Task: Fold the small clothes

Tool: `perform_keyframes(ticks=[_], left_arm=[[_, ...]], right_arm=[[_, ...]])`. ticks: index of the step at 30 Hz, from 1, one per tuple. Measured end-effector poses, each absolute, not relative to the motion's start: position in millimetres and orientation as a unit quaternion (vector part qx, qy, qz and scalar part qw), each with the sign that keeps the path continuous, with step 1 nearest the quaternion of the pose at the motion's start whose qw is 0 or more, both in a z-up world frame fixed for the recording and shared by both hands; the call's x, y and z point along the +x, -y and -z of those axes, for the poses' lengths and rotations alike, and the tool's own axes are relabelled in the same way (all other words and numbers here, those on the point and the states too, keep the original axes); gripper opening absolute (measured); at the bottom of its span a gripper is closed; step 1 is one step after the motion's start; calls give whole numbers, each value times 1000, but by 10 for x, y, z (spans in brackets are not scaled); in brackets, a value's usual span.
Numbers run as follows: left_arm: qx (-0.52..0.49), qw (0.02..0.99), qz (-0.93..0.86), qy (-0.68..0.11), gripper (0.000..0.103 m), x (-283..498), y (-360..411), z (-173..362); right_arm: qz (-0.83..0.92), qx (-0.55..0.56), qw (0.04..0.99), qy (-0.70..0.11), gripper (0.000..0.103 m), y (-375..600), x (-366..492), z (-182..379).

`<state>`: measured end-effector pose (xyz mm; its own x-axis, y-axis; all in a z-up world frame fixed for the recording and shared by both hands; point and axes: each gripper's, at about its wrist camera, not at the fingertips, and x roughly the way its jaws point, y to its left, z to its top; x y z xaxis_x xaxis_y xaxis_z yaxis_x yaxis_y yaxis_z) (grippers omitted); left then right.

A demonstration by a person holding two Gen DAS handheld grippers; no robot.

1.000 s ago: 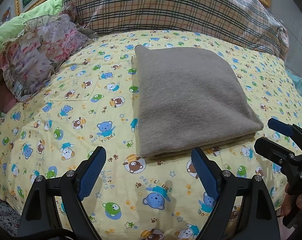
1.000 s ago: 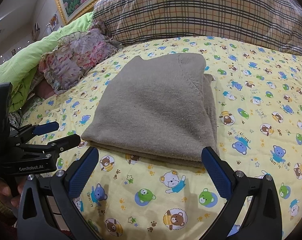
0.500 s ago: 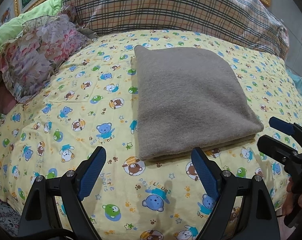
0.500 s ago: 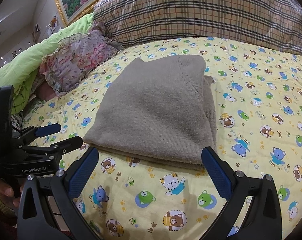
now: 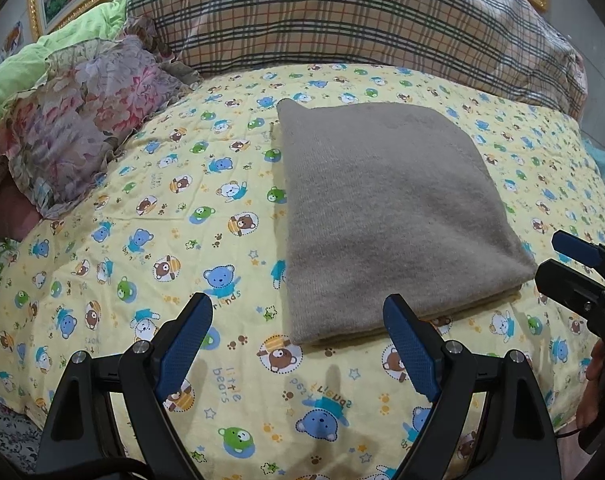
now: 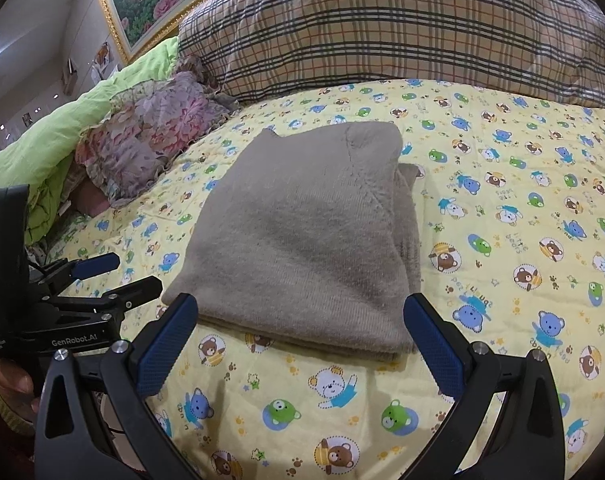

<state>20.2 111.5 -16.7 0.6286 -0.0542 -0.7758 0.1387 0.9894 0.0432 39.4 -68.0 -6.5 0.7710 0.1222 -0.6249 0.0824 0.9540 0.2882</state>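
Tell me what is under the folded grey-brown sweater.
The sweater lies folded on the yellow bear-print sheet, its own lower layers showing at the near edge. Whatever else might lie beneath is covered. Both open grippers are clear of it.

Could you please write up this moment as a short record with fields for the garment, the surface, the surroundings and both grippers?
garment: grey-brown knitted garment, folded into a neat rectangle, lying flat
surface: yellow bedsheet printed with cartoon bears
surroundings: plaid beige pillow behind the garment; floral ruffled cushion and lime-green quilt beside it
left gripper: open, empty, near the garment's front edge
right gripper: open, empty, at the garment's front edge
contact: neither gripper is clamped on the garment
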Motion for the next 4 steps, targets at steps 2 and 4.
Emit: perform_keyframes(ticks=[2,4], left_arm=[[45,899,50,-432,88,228,-1124,181],[43,899,46,-434,88,246,-1131,188]], right_arm=[[-12,153,928,-338,102,686,417,62],[-15,155,929,-337,102,689,435,64]])
